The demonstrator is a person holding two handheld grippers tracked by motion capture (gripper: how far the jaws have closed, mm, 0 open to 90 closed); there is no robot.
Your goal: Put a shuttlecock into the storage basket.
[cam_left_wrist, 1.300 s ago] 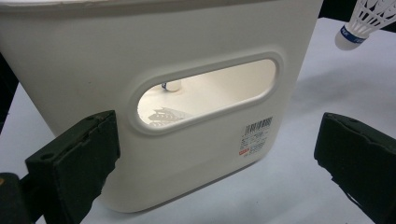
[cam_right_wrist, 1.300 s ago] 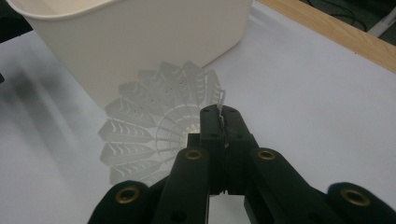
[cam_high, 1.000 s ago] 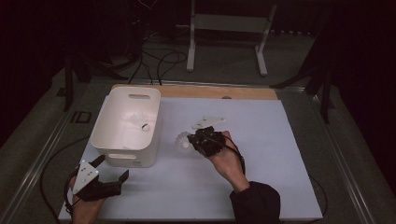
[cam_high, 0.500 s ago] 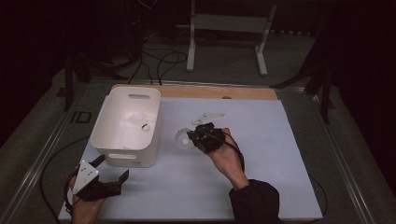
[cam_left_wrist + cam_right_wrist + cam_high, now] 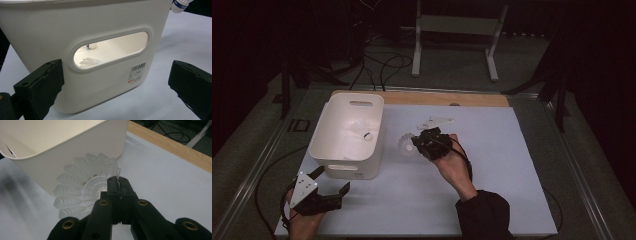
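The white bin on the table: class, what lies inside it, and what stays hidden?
Inside the white bin, the high view shows one shuttlecock on the floor. The left gripper view shows its feathered skirt and cork through the handle slot. The near wall covers the floor corners behind it.

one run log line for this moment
right tool: shut on shuttlecock skirt | beside bin | left tool: open, facing bin
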